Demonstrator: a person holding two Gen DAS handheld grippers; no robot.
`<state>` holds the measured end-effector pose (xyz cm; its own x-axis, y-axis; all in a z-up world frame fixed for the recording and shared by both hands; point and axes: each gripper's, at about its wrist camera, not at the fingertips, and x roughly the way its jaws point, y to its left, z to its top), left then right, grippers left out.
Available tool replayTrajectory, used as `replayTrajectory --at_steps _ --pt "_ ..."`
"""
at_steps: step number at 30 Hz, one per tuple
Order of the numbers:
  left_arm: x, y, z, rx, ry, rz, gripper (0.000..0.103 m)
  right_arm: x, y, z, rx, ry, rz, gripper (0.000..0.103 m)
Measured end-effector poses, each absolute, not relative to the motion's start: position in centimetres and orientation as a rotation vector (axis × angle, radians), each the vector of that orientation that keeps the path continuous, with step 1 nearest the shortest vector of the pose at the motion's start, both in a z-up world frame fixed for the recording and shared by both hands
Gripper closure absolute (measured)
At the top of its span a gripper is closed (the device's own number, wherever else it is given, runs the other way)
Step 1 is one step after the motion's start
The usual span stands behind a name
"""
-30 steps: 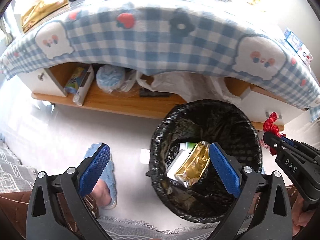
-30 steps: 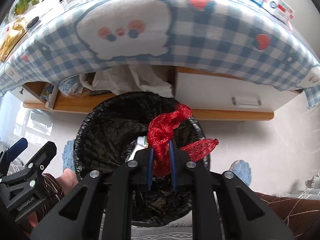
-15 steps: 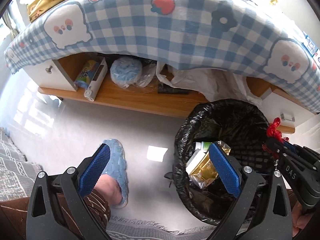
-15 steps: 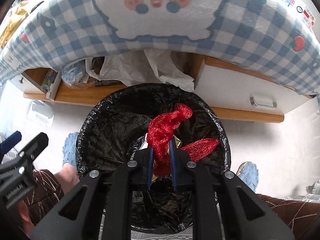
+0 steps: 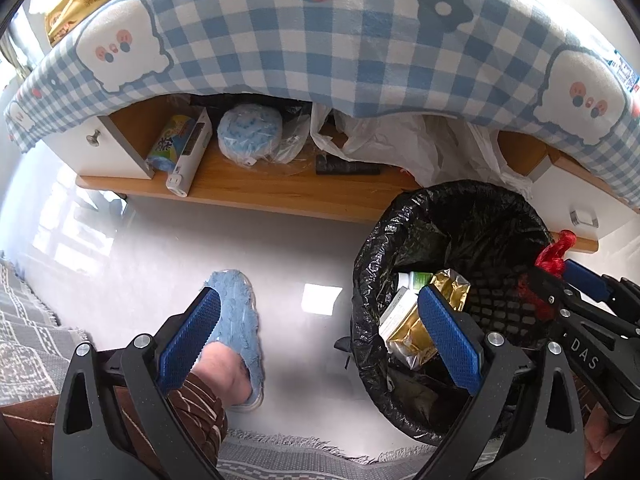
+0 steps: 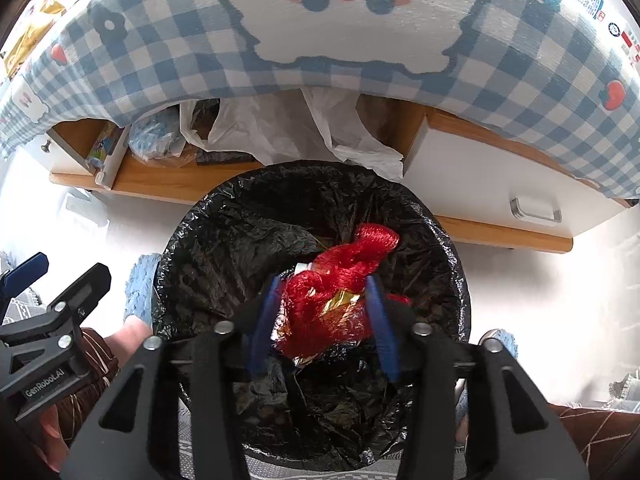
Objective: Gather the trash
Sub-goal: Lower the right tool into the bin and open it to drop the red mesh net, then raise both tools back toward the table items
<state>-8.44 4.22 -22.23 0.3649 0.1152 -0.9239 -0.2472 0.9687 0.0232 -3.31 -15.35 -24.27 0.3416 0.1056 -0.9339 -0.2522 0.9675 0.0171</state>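
The right gripper (image 6: 322, 312) is pointing down into the black-lined trash bin (image 6: 192, 248) with its jaws opening, and the red mesh netting (image 6: 340, 276) is sitting loose between the blue pads above a gold foil wrapper (image 5: 416, 328) and a white box (image 5: 396, 308) lying in the bin. The left gripper (image 5: 320, 336) is hovering wide open and empty beside the bin, over the pale floor and a foot in a blue slipper (image 5: 240, 316). Just behind the bin, a blue checked tablecloth (image 6: 168, 52) is hanging over a low wooden shelf (image 5: 280, 192) crowded with white plastic bags (image 6: 280, 128).
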Motion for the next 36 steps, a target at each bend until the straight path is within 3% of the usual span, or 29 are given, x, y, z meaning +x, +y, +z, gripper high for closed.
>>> replayTrajectory --at_steps 1,6,9,36 --pt "-8.4 4.2 -22.2 -0.125 1.175 0.233 0.006 -3.3 -15.4 -24.2 -0.136 1.199 0.232 0.050" --pt "-8.2 3.9 -21.1 -0.117 1.151 0.240 0.006 -3.3 -15.6 -23.4 -0.158 1.178 0.212 0.019" --pt "-8.0 3.7 -20.3 -0.113 1.133 0.235 0.006 -3.2 -15.8 -22.4 -0.173 1.155 0.212 0.013" --pt "-6.8 3.7 -9.7 -0.144 1.071 0.208 0.006 -2.3 -19.3 -10.5 -0.127 1.015 0.186 0.009"
